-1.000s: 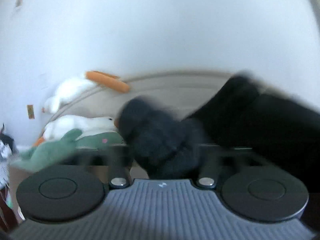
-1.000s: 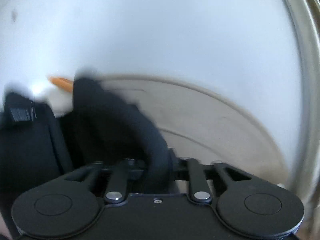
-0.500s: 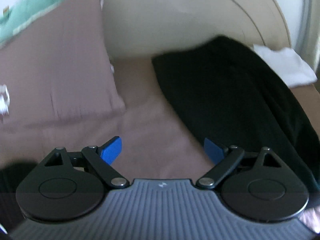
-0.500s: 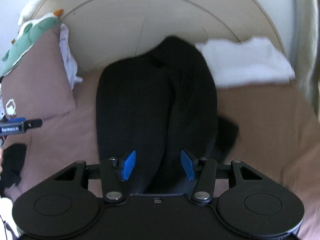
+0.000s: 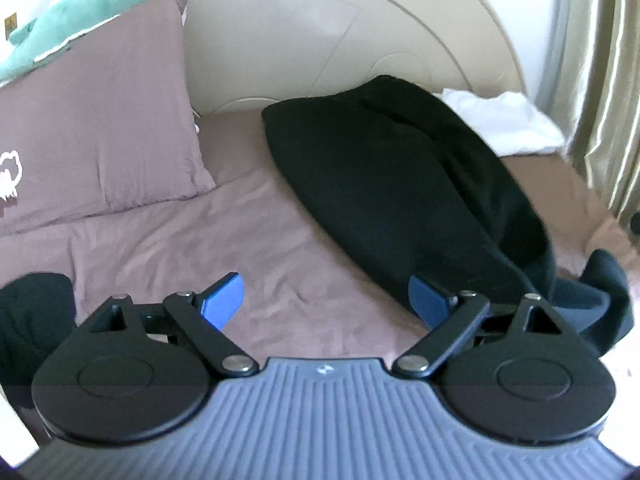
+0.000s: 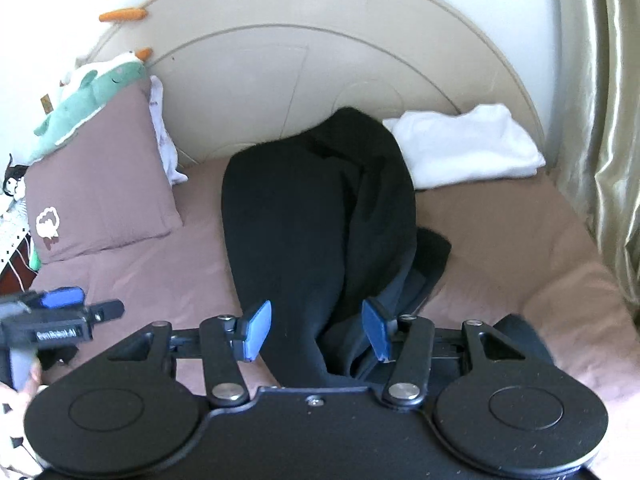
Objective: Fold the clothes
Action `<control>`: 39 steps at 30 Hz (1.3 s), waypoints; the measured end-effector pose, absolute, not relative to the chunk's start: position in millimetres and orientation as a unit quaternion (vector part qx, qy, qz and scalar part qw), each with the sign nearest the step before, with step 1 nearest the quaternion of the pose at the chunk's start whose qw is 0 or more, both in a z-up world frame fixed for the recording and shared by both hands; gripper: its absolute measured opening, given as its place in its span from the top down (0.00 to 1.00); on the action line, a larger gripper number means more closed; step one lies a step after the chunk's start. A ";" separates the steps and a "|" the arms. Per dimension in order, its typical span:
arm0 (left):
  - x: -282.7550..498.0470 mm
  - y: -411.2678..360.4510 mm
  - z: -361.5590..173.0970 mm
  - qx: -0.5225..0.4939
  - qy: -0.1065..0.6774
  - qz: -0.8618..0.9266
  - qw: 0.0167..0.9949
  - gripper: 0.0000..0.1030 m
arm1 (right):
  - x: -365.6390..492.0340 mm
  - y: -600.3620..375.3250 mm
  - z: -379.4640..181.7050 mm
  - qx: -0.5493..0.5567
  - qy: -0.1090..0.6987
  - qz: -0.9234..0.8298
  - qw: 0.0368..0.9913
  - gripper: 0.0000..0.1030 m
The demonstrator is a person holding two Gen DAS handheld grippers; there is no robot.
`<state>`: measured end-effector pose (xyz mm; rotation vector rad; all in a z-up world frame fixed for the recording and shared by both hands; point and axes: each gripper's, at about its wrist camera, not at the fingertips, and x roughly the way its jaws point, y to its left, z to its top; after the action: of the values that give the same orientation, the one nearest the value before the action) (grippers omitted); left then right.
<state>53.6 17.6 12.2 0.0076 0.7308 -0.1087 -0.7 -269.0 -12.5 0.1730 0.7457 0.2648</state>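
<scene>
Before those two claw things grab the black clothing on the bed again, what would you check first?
1. Left hand-held gripper open and empty: ok.
2. Right hand-held gripper open, holding nothing: ok.
3. Black garment lying on the bed sheet, within view of both cameras: ok.
4. Garment spread flat for folding: not ok, it looks bunched, with a fold at its right side.
5. White folded cloth out of the way: not ok, the garment seems to touch its edge.
6. Near hem of the garment visible: cannot tell, the right gripper body hides it.
</scene>
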 end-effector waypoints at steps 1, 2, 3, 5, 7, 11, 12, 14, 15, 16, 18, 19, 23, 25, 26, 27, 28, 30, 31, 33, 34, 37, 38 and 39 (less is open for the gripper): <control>51.9 17.9 13.1 0.002 0.362 -0.055 0.931 0.12 | -0.2 -272.7 -5.4 0.093 0.366 0.125 0.917 0.45; 50.7 17.3 14.4 0.003 0.369 -0.055 0.928 0.12 | 1.5 -278.2 2.6 0.111 0.370 0.123 0.914 0.45; 49.3 17.6 15.7 0.004 0.381 -0.053 0.923 0.12 | 3.8 -284.8 11.1 0.133 0.375 0.122 0.909 0.45; 48.1 23.7 19.4 -0.014 0.417 -0.046 0.907 0.12 | 8.5 -297.9 28.1 0.177 0.383 0.120 0.899 0.45; 47.2 30.9 23.5 -0.051 0.422 -0.066 0.903 0.12 | 13.2 -311.0 45.1 0.220 0.390 0.118 0.886 0.45; 47.4 37.7 23.1 -0.073 0.418 -0.070 0.903 0.11 | 22.0 -335.1 80.1 0.298 0.402 0.106 0.859 0.45; 47.9 38.9 21.0 -0.078 0.417 -0.070 0.903 0.11 | 21.9 -333.4 90.3 0.295 0.404 0.097 0.861 0.45; 47.5 43.5 17.4 -0.117 0.409 -0.084 0.901 0.11 | 19.8 -324.6 111.0 0.274 0.408 0.083 0.867 0.45; 46.1 45.6 15.9 -0.141 0.404 -0.089 0.899 0.11 | 18.8 -320.1 121.4 0.264 0.410 0.076 0.870 0.45; 44.2 46.1 14.7 -0.165 0.400 -0.091 0.897 0.11 | 17.8 -315.7 131.8 0.253 0.412 0.069 0.872 0.45; 43.4 41.0 14.6 -0.182 0.401 -0.104 0.892 0.11 | 15.7 -306.9 152.5 0.232 0.416 0.054 0.877 0.43; 43.2 36.0 16.4 -0.178 0.399 -0.109 0.893 0.11 | 14.6 -302.4 162.9 0.222 0.418 0.047 0.880 0.38; 41.8 15.8 25.7 -0.153 0.384 -0.108 0.904 0.11 | 10.5 -284.7 204.4 0.180 0.425 0.018 0.887 0.37; 36.2 6.8 27.8 -0.148 0.382 -0.102 0.907 0.11 | 8.4 -275.9 225.1 0.158 0.428 0.004 0.890 0.37; 32.3 -0.4 29.1 -0.135 0.378 -0.093 0.911 0.11 | 7.3 -271.4 235.5 0.147 0.429 -0.003 0.891 0.39; 27.7 -10.8 30.6 -0.110 0.373 -0.077 0.918 0.11 | 6.3 -267.0 245.8 0.137 0.430 -0.011 0.892 0.41; 23.1 -22.2 31.9 -0.082 0.369 -0.064 0.923 0.11 | 6.2 -262.3 243.0 0.123 0.439 -0.011 0.890 0.44; 13.7 -41.6 35.4 -0.042 0.363 -0.048 0.930 0.11 | 6.6 -257.3 218.9 0.119 0.461 0.001 0.880 0.47; 8.5 -45.9 38.5 -0.043 0.354 -0.037 0.934 0.11 | 6.8 -255.4 206.5 0.119 0.471 0.009 0.874 0.53; 2.5 -49.0 49.4 -0.051 0.338 -0.003 0.940 0.11 | 8.4 -253.6 189.1 0.098 0.482 0.001 0.870 0.65; 0.3 -49.5 55.8 -0.057 0.331 0.016 0.942 0.11 | 9.2 -253.0 181.2 0.085 0.487 -0.005 0.869 0.73; -0.8 -50.3 84.3 -0.038 0.309 0.071 0.948 0.11 | 18.3 -250.6 165.5 0.044 0.498 -0.021 0.866 0.84; 1.5 -48.8 96.8 -0.038 0.306 0.087 0.947 0.11 | 23.7 -249.6 165.1 0.039 0.499 -0.020 0.865 0.84; 5.2 -47.3 107.6 -0.040 0.311 0.097 0.944 0.11 | 30.0 -248.3 165.5 0.037 0.500 -0.017 0.865 0.84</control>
<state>5.2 -47.3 107.6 -0.0820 0.6346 0.1987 30.0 -248.3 165.5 0.0765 1.0469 -0.0349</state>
